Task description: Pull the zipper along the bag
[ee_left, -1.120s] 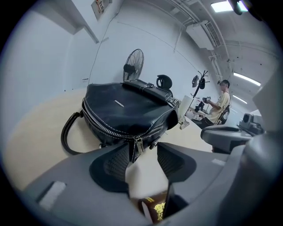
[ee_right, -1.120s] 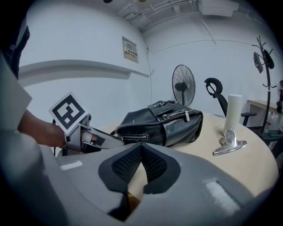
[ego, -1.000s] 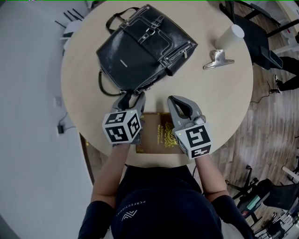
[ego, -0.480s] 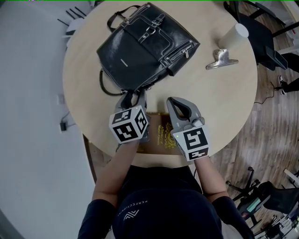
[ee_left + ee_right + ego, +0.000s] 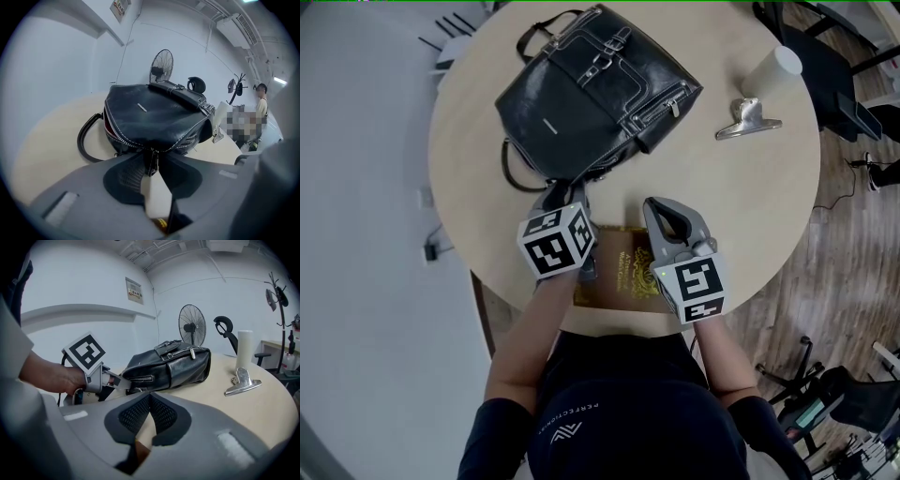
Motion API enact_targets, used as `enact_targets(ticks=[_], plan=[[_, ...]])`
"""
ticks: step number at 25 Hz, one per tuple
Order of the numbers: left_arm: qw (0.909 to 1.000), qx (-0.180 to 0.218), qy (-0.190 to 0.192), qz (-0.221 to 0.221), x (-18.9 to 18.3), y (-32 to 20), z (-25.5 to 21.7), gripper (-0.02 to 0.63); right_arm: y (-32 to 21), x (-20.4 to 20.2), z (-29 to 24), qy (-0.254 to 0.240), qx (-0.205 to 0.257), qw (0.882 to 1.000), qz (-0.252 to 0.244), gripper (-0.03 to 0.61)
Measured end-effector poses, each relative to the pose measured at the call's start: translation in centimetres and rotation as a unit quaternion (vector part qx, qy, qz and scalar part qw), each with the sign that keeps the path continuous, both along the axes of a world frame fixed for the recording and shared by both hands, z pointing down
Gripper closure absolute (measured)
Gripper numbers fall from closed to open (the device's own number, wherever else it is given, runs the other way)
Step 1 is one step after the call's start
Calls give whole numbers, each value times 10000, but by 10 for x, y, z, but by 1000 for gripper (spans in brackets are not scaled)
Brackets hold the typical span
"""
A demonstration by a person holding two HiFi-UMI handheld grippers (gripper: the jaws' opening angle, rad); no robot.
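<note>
Black bag (image 5: 591, 89) lies on the far-left part of the round table (image 5: 750, 206), with its zipper end facing the near edge. The left gripper (image 5: 566, 195) is at that near end of the bag. Its jaws have just been closing, the zipper pull (image 5: 152, 161) is between them, and the pads look pinched onto it. The zipper teeth (image 5: 123, 138) gape to the left of the pull.

For the next move, probably firm up the pinch first. Then drag along the line of the teeth, keeping low, not lifting, or the pull may slip out.

A brown book (image 5: 619, 272) lies at the near edge between the grippers. The right gripper (image 5: 150, 395) has its jaws together, is empty, and sits near and right of the bag without touching it. It would likely help to press it on the bag so the bag doesn't slide with the pull.

The metal clip (image 5: 748, 120) and white cup (image 5: 773, 67) at far right are well clear.
</note>
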State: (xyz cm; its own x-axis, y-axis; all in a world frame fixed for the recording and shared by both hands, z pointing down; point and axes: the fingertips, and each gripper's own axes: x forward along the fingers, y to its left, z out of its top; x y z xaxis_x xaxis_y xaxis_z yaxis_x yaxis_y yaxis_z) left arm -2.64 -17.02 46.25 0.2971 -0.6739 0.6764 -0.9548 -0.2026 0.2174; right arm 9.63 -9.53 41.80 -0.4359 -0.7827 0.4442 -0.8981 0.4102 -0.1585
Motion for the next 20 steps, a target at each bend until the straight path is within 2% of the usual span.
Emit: enact_targets(ticks=[1, 5, 8, 20], plan=[[10000, -10, 5, 15, -1, 0, 0, 525, 0, 0, 0, -2, 0, 10000, -2, 575], [9998, 0, 19, 189, 0, 2, -1, 535, -1, -1, 0, 4, -14, 10000, -26, 575], [9990, 77, 25, 431, 4, 5, -3, 580, -1, -4, 0, 8, -25, 10000, -75, 575], [9929, 273, 57, 1156, 5, 17, -13, 584, 4, -24, -6, 75, 40, 9994, -325, 575]])
